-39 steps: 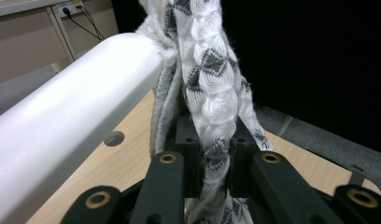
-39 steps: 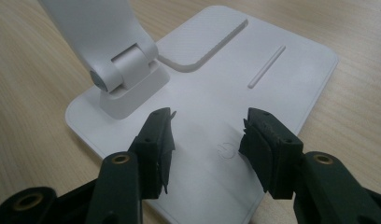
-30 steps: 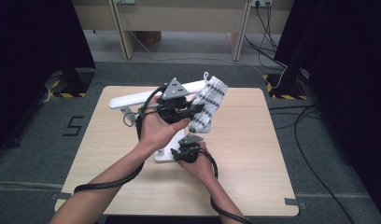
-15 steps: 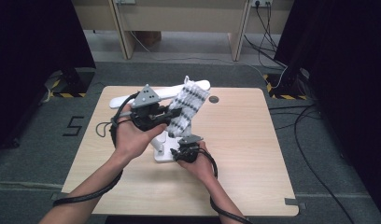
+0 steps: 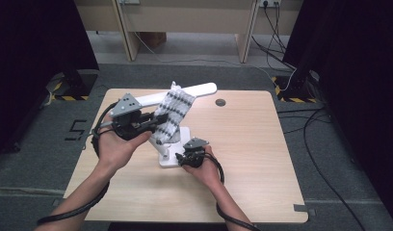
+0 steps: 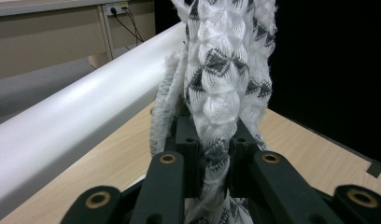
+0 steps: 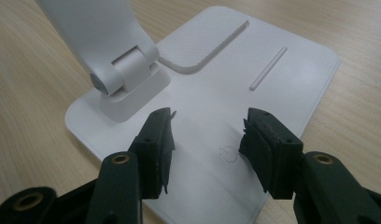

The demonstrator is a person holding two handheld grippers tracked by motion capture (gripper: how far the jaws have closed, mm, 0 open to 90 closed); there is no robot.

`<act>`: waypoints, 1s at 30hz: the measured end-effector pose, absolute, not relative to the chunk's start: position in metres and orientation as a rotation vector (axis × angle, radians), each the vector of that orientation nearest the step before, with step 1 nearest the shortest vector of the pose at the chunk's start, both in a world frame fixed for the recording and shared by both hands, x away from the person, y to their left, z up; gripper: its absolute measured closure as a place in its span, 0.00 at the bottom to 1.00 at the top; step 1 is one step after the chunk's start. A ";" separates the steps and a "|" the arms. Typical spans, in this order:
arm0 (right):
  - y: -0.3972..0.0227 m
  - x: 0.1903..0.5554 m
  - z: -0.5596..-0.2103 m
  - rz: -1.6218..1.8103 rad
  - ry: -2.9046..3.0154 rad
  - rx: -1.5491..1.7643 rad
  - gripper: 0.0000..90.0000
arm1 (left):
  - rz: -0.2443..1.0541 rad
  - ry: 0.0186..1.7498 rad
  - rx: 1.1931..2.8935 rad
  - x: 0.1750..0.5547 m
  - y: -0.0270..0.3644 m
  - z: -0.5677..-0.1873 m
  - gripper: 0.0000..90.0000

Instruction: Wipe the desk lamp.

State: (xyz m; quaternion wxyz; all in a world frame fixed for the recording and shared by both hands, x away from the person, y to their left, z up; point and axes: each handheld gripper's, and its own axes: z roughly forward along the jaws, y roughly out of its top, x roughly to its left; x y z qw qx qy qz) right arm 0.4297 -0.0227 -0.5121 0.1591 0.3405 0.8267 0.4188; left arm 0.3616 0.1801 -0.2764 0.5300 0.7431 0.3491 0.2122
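A white knitted cloth with black zigzag bands [image 5: 173, 113] hangs in front of the long white lamp bar [image 5: 194, 90]. My left gripper [image 5: 158, 119] is shut on it; in the left gripper view the cloth [image 6: 221, 79] is pinched between the jaws, with the bar [image 6: 76, 121] running past on the left. My right gripper [image 5: 181, 158] rests at the lamp's white base [image 5: 166, 160]. In the right gripper view its jaws stand open over the base plate [image 7: 226, 70] with nothing between them, close to the hinge [image 7: 118, 79].
The lamp stands near the middle of a wooden table [image 5: 262, 159]. A round cable hole [image 5: 220, 102] lies at the back right. Cables trail from both grippers. Dark floor, desk legs and black curtains surround the table.
My left gripper has carried the cloth to the left and slightly down along the lamp bar. The right gripper has stayed on the base.
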 end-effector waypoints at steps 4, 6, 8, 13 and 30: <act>-0.023 0.430 -0.512 1.194 2.365 0.973 0.58 | 0.517 0.851 1.762 0.358 0.191 -0.278 0.88; -0.023 0.430 -0.512 1.194 2.366 0.974 0.58 | 0.520 0.863 1.754 0.356 0.197 -0.279 0.88; -0.023 0.430 -0.512 1.198 2.362 0.972 0.58 | 0.523 0.877 1.744 0.354 0.204 -0.281 0.88; -0.022 0.430 -0.512 1.199 2.362 0.972 0.58 | 0.537 0.910 1.724 0.349 0.221 -0.285 0.88; -0.022 0.430 -0.512 1.193 2.363 0.974 0.58 | 0.582 1.011 1.660 0.329 0.274 -0.298 0.88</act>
